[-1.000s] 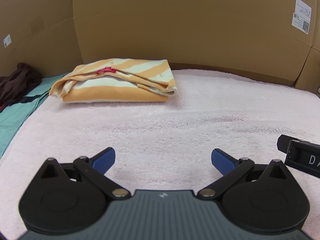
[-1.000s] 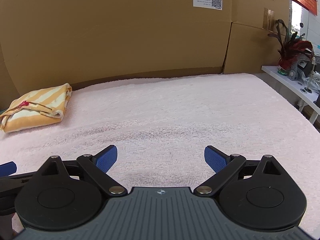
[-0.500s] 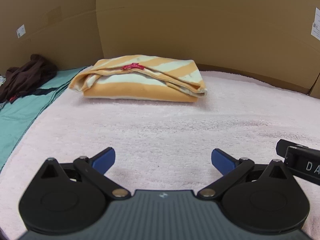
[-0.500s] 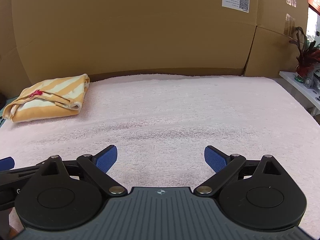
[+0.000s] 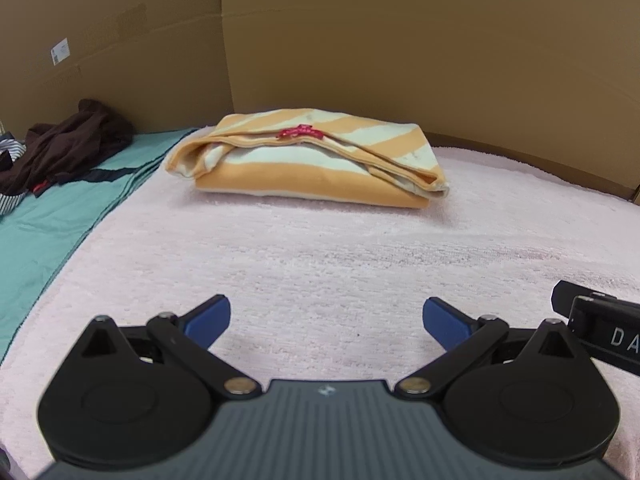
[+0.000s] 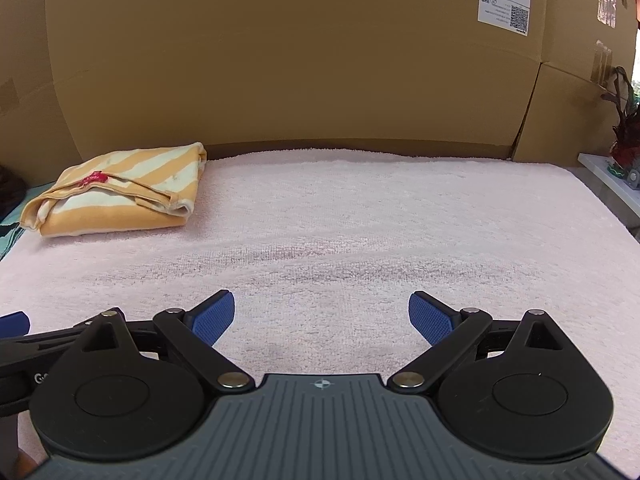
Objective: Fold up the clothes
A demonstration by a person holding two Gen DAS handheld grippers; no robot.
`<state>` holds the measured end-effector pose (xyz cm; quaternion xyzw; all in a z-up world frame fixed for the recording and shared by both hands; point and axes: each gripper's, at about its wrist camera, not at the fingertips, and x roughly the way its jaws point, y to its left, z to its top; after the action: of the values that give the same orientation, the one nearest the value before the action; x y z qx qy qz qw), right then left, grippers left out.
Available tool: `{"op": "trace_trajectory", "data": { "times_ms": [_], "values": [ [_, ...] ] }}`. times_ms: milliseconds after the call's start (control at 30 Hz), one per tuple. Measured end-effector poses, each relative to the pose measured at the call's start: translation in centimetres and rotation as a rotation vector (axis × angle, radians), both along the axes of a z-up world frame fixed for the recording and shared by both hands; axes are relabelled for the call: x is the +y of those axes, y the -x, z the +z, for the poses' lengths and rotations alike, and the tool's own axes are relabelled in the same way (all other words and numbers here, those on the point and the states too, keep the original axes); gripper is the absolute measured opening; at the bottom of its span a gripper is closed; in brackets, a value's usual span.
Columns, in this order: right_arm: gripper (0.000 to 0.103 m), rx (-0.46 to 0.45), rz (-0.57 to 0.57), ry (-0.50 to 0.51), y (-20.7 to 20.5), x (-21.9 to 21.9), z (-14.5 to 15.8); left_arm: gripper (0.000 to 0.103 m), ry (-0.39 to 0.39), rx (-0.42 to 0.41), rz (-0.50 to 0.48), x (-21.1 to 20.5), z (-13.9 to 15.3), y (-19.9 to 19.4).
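Orange-striped folded garment (image 5: 308, 164) lies far left on pink towel (image 6: 360, 232). Left gripper (image 5: 326, 316) and right gripper (image 6: 322, 314) both spread, empty. Only left view shows brown clothes (image 5: 68, 140) on teal cloth (image 5: 48, 216); only right view, plant (image 6: 624, 128).

Cardboard wall (image 6: 296, 60) with a label (image 6: 505, 7), red plant (image 6: 624, 140) at right
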<state>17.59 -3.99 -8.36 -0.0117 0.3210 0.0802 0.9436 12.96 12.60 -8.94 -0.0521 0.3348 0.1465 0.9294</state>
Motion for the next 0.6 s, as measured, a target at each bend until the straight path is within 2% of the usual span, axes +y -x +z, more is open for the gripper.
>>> {"op": "trace_trajectory", "data": {
  "times_ms": [600],
  "values": [
    [0.096,-0.004,0.031,0.004,0.1,1.7,-0.1,0.102,0.009,0.006,0.030,1.7,-0.2,0.1]
  ]
}}
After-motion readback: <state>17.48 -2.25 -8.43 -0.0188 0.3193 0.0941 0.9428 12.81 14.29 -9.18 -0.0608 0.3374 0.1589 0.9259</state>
